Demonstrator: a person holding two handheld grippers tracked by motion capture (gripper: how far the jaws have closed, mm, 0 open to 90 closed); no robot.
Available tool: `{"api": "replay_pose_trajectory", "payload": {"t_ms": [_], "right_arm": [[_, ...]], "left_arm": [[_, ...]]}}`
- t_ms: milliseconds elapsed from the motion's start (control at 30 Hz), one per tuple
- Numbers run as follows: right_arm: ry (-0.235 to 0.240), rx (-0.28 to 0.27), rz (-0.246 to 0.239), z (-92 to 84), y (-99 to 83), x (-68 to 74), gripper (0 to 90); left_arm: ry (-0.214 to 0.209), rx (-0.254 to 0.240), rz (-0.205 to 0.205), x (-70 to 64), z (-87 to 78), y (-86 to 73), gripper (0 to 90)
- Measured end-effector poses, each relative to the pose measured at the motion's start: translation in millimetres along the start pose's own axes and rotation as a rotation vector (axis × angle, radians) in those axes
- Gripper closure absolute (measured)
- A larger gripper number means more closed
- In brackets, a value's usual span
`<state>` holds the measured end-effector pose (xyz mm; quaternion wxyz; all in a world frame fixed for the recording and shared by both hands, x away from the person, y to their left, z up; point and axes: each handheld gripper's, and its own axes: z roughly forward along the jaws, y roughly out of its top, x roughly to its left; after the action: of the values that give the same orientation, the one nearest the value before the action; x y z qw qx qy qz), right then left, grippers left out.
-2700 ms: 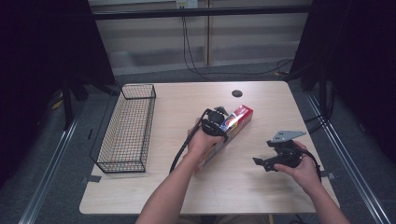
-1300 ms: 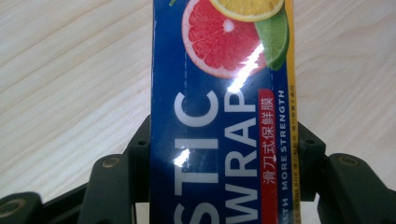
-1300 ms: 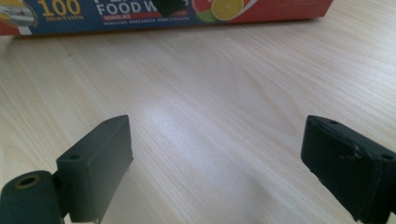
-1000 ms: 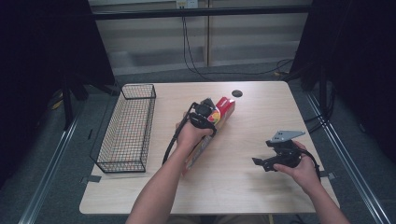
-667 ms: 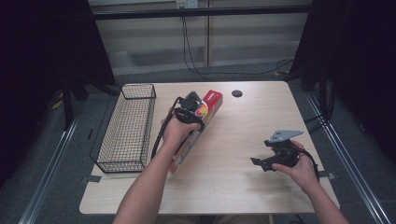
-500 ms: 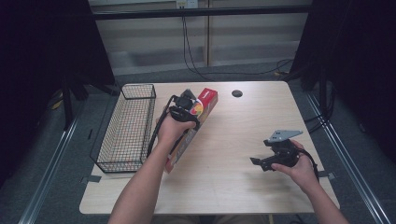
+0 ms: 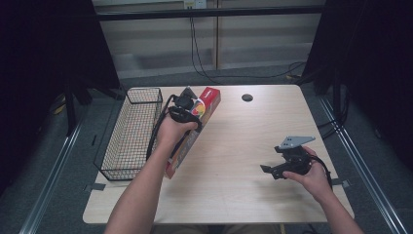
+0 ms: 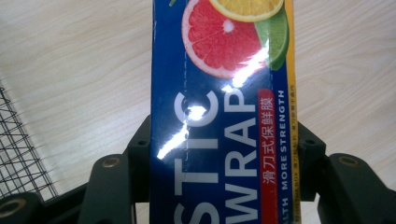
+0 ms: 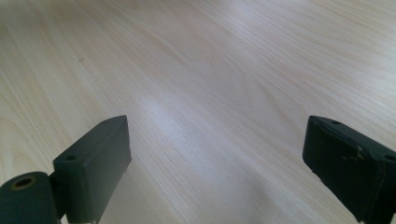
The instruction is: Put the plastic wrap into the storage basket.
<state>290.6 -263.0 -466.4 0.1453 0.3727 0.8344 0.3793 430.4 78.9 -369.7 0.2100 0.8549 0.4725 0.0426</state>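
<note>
A black wire basket (image 7: pixel 130 131) is seen at the left edge of the desk (image 7: pixel 234 195). Just beside it, the plastic wrap box (image 7: pixel 192 129) is held lengthwise and tilted above the desk, clamped across its width by the left claw (image 7: pixel 184 111). Well apart, at the right, the right claw (image 7: pixel 272 170) is held spread wide and unladen, low over bare wood

Pale wood-grain tabletop (image 7: pixel 229 146) with a small dark round grommet (image 7: pixel 247 97) near its far edge; black wire basket (image 7: pixel 130 134) along its left side; black cables (image 7: pixel 204 53) behind.
</note>
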Motion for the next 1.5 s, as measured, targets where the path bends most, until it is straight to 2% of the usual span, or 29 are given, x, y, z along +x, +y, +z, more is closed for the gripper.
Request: {"api": "replay_pose_trajectory", "payload": {"t_ms": [100, 133, 233, 267, 367, 400, 467, 700, 733, 767, 800, 867, 967, 1000, 1033, 1100, 1233, 1267, 1300, 1333, 1400, 1433, 1500], "right_arm": [[-0.003, 0.0, -0.002, 0.4, 0.2, 0.3, 7.2], [-0.004, 0.002, -0.002, 0.4, 0.3, 0.5, 7.2], [-0.002, 0.0, -0.001, 0.4, 0.5, 0.6, 7.0], [-0.001, 0.001, 0.0, 0.5, 0.5, 0.7, 6.9], [0.001, 0.0, -0.002, 1.1, 0.7, 1.2, 6.8], [-0.001, -0.002, -0.001, 0.8, 1.1, 1.5, 6.7], [-0.001, -0.005, -0.004, 0.8, 1.2, 1.3, 6.7], [0.007, -0.006, -0.01, 0.9, 1.5, 2.2, 6.0], [0.01, -0.007, -0.011, 1.2, 1.7, 2.5, 5.4], [0.011, -0.007, -0.011, 1.2, 1.8, 2.7, 5.2], [0.011, -0.007, -0.011, 1.2, 1.8, 2.7, 5.2], [0.014, -0.006, -0.013, 1.2, 1.7, 2.5, 4.5], [0.021, -0.01, -0.008, 1.4, 1.9, 3.1, 4.1], [0.025, -0.011, -0.01, 1.4, 1.9, 3.2, 3.7], [0.025, -0.011, -0.012, 1.2, 2.0, 3.3, 3.3], [0.031, -0.01, -0.013, 1.0, 2.1, 3.8, 2.6], [0.036, -0.012, -0.014, 0.9, 2.3, 4.3, 2.5], [0.038, -0.012, -0.013, 0.9, 2.4, 4.3, 2.5], [0.042, -0.014, -0.012, 0.9, 2.3, 4.4, 2.5], [0.043, -0.015, -0.012, 0.8, 2.4, 4.5, 2.5], [0.042, -0.013, -0.012, 0.7, 2.4, 4.6, 2.5], [0.041, -0.013, -0.012, 0.7, 2.4, 4.6, 2.5], [0.042, -0.014, -0.013, 0.4, 2.4, 4.8, 2.5]], "left_arm": [[0.007, 0.007, -0.001, 2.8, -3.3, -0.3, 42.6], [0.004, 0.001, -0.016, 3.8, -4.0, -0.9, 42.6], [0.01, 0.005, -0.004, 7.0, -7.8, -1.1, 42.6], [0.016, 0.009, -0.019, 7.0, -9.2, -1.3, 42.7], [0.016, 0.006, -0.031, 10.9, -13.4, -1.4, 42.6], [0.021, 0.015, -0.025, 12.8, -15.2, -1.5, 42.7], [0.029, 0.023, -0.041, 14.2, -17.9, -1.8, 42.7], [0.046, 0.018, -0.057, 23.2, -27.2, -3.1, 42.7], [0.046, 0.013, -0.071, 23.8, -28.2, -3.4, 42.7], [0.049, 0.022, -0.062, 25.6, -30.0, -3.4, 42.7], [0.051, 0.014, -0.075, 25.6, -30.7, -3.9, 42.7], [0.055, 0.019, -0.07, 28.3, -33.3, -4.5, 42.6], [0.058, 0.012, -0.091, 29.8, -35.8, -5.6, 42.7], [0.061, 0.016, -0.092, 30.7, -36.5, -6.0, 42.7], [0.066, 0.025, -0.07, 32.8, -37.5, -5.9, 42.7], [0.064, 0.015, -0.1, 32.3, -37.9, -6.7, 42.7], [0.076, 0.015, -0.102, 35.0, -41.0, -7.6, 42.7], [0.074, 0.022, -0.087, 36.8, -42.4, -7.6, 42.7], [0.072, 0.017, -0.113, 36.0, -42.9, -8.0, 42.6], [0.075, 0.02, -0.103, 37.5, -44.2, -8.1, 42.7], [0.086, 0.011, -0.123, 38.1, -45.3, -8.6, 42.7], [0.086, 0.016, -0.113, 39.8, -46.6, -8.8, 42.6], [0.091, 0.01, -0.124, 40.6, -47.4, -9.6, 42.7]]}}
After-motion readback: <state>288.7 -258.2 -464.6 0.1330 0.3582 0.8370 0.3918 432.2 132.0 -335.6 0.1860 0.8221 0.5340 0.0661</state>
